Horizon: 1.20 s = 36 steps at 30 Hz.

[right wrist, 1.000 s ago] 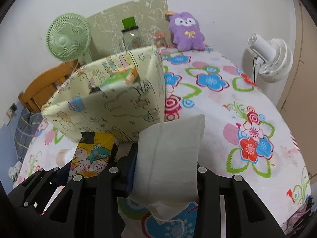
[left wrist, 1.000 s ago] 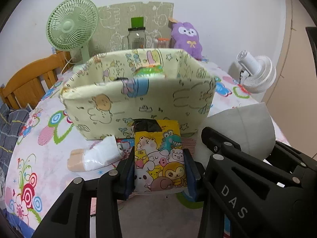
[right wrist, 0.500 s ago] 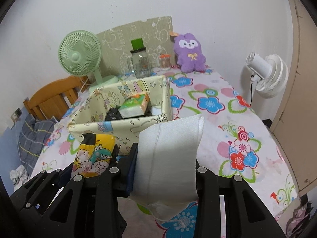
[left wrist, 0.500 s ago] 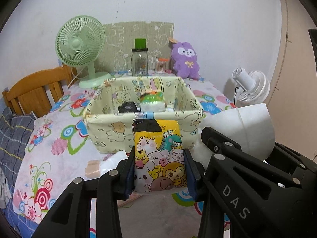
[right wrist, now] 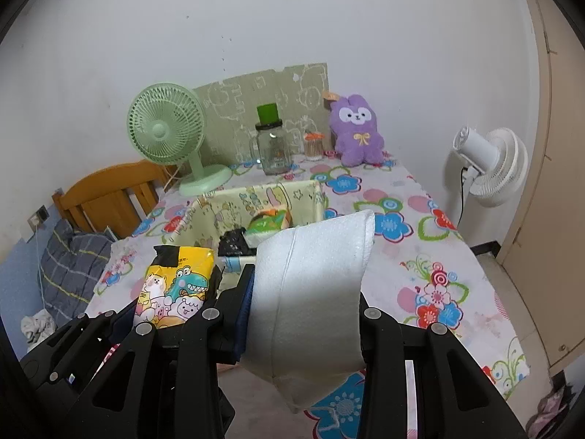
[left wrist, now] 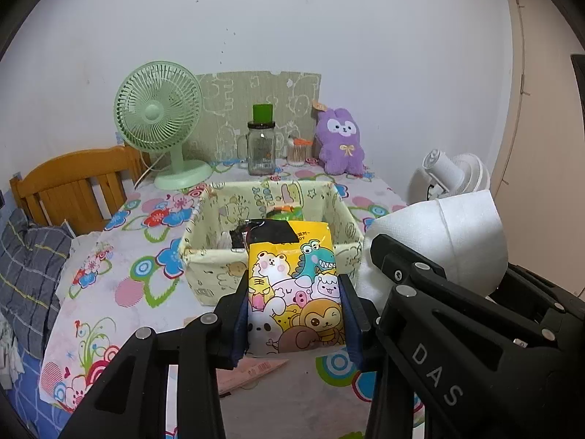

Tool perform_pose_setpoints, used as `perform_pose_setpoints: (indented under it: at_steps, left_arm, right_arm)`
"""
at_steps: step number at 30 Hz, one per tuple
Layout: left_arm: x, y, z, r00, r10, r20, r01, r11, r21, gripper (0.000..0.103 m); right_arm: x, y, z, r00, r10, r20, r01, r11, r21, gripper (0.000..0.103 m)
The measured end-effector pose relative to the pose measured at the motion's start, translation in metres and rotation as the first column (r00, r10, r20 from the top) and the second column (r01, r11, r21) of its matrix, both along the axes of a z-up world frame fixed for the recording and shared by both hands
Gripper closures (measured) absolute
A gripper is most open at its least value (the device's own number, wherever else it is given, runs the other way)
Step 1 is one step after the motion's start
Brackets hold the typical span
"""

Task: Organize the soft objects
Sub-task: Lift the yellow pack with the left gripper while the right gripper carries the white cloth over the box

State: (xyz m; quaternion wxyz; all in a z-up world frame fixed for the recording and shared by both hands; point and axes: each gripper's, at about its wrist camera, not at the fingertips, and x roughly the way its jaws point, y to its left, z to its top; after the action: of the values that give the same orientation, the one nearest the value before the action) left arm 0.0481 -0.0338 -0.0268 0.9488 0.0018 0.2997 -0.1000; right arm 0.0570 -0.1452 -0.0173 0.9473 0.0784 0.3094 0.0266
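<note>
Floral-cloth table [left wrist: 120,292] against a white wall; green fan [left wrist: 159,117], glass jar [left wrist: 261,146] and purple plush [left wrist: 342,142] sit at its far edge, beyond both grippers.

Left gripper [left wrist: 296,314] pinches a yellow cartoon packet [left wrist: 294,285] by its side edges. Packet stands upright, long axis vertical, printed face toward the camera, black-taped top end up. Fabric basket [left wrist: 204,256] sits on the table just ahead of the fingers; the packet's top overlaps its near wall in this view.

Right gripper [right wrist: 303,314] is clamped on a white foam pouch [right wrist: 310,292]. Long axis runs forward and up from the fingers, seam running lengthwise, lower end hanging below them.

Versus 1.0 s ago: both grippers have lifted and pulled back. The basket then filled the left view at close range; now it sits lower and smaller, with its open top in sight. The white wrapped item to the left of the left fingers is gone from view. Grips unchanged.

View differences: right wrist looks down into the basket, showing a green pack [right wrist: 270,221] and a black item [right wrist: 234,243] inside; left wrist has the packet blocking most of that. Left wrist shows a pink flat packet [left wrist: 252,371] on the table under its fingers. Right wrist shows the white fan [right wrist: 490,168] in full, right of the table.
</note>
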Motion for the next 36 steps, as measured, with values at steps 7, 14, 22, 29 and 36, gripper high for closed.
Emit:
perform_pose_setpoints:
  at_steps: [7, 14, 22, 29, 36]
  left_arm:
    - [0.002, 0.006, 0.010, 1.000, -0.003, 0.022, 0.003, 1.000, -0.006, 0.060]
    - [0.008, 0.013, 0.017, 0.999, 0.005, 0.032, -0.004, 1.000, -0.011, 0.059]
    - [0.022, 0.018, 0.021, 0.999, 0.019, 0.040, -0.018, 1.000, -0.014, 0.059]
    - [0.037, 0.020, 0.021, 0.999, 0.024, 0.040, -0.023, 0.999, -0.023, 0.059]
    - [0.056, 0.021, 0.021, 0.999, 0.033, 0.037, -0.032, 0.999, -0.024, 0.059]
  right_arm:
    - [0.001, 0.005, 0.012, 1.000, 0.001, 0.022, -0.001, 1.000, -0.004, 0.063]
    - [0.008, 0.011, 0.019, 0.999, 0.008, 0.031, -0.007, 1.000, -0.009, 0.063]
    - [0.025, 0.018, 0.023, 0.999, 0.023, 0.040, -0.023, 1.000, -0.012, 0.063]
    - [0.038, 0.020, 0.024, 0.999, 0.022, 0.043, -0.022, 1.000, -0.011, 0.063]
    - [0.063, 0.022, 0.023, 0.999, 0.025, 0.042, -0.024, 1.000, -0.004, 0.063]
